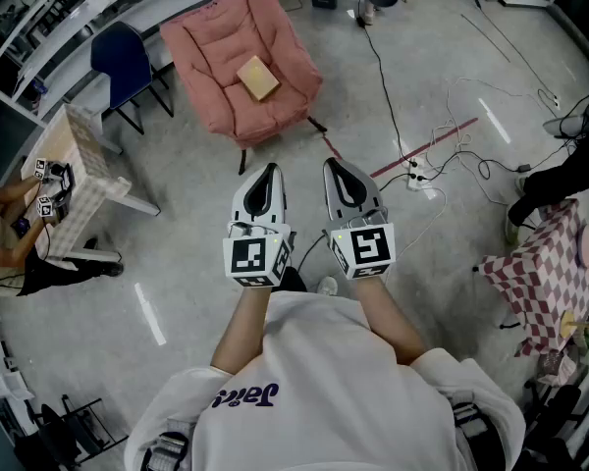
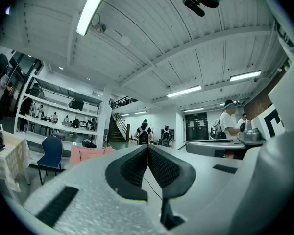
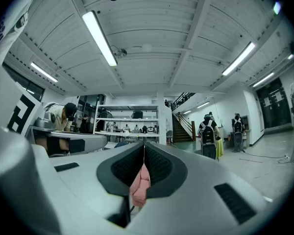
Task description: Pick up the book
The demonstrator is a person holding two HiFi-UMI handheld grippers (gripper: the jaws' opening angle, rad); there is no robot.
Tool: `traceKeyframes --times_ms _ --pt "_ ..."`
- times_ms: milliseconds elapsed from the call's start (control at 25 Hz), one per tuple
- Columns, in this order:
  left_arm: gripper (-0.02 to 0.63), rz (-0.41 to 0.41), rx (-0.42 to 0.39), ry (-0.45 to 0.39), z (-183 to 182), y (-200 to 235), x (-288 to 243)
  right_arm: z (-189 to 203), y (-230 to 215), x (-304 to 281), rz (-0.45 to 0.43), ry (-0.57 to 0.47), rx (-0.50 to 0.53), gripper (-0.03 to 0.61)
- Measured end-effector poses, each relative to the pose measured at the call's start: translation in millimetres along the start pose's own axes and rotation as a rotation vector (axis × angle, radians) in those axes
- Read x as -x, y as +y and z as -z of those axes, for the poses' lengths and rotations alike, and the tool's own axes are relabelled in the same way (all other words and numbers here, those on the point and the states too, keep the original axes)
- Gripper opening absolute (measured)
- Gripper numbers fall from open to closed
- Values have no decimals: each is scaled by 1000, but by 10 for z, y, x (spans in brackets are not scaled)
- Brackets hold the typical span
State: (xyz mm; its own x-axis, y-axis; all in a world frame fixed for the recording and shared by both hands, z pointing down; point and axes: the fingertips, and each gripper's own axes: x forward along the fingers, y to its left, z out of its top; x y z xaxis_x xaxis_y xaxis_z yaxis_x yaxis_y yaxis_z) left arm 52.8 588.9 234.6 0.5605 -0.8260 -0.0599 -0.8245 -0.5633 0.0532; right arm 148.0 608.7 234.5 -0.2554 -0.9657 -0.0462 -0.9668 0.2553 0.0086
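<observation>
The book (image 1: 257,77) lies on the pink armchair's (image 1: 206,42) seat, well apart from the left gripper (image 1: 266,175) and right gripper (image 1: 336,170), both pressed together and empty, so the approach looks barely begun: next, move closer and spread the jaws.
</observation>
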Motion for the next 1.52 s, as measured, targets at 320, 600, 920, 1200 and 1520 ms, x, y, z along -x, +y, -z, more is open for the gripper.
traceKeyframes --times_ms 320,600,920,1200,1520 --pt "15 -9 21 32 168 41 -100 153 -156 -69 42 3 -76 14" --pt "15 -17 51 65 337 562 -565 324 -176 -759 21 38 -105 14" --pt "15 -46 33 34 260 1586 -1455 364 -54 -2148 -79 56 -28 14" --pt "15 -72 84 56 440 2551 -2077 468 126 -3350 -146 73 16 14" --pt "15 -51 128 132 969 2532 -2634 1005 -339 -3642 -180 174 -8 14"
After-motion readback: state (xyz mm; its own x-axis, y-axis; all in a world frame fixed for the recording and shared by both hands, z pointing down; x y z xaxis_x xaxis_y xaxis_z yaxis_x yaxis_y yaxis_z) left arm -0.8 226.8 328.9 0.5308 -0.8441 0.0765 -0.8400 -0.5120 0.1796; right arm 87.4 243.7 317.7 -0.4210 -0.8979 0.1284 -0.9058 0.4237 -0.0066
